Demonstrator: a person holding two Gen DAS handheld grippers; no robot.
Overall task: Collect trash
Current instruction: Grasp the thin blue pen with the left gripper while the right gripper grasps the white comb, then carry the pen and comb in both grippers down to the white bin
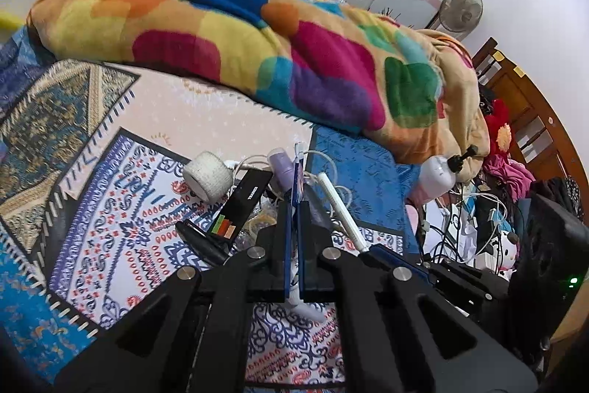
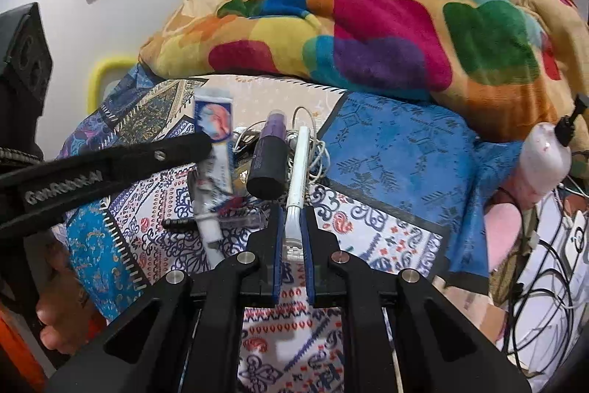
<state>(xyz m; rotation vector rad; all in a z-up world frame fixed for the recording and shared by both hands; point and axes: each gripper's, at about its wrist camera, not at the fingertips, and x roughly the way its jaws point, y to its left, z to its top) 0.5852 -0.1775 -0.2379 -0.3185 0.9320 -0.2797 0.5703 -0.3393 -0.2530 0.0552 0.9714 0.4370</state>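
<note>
On the patterned bedspread [image 1: 121, 245] lies a small heap of clutter. My left gripper [image 1: 294, 205] is shut on a flat white-and-blue tube [image 1: 299, 172], seen edge-on between its pads. In the right wrist view the same tube [image 2: 217, 135] stands tilted up, with the left gripper coming in from the left. My right gripper [image 2: 293, 214] is shut on the near end of a white stick [image 2: 300, 164], which runs away from me over the heap. From the left wrist that stick [image 1: 340, 209] slants down to the right gripper's blue-padded finger.
The heap holds a white tape roll [image 1: 208, 177], a black box with colour stripes [image 1: 239, 205], a purple bottle [image 2: 270, 157], white cables and a black pen [image 2: 178, 223]. A bright blanket [image 2: 368, 35] fills the back. A pink pump bottle [image 2: 541, 157] and tangled cords lie right.
</note>
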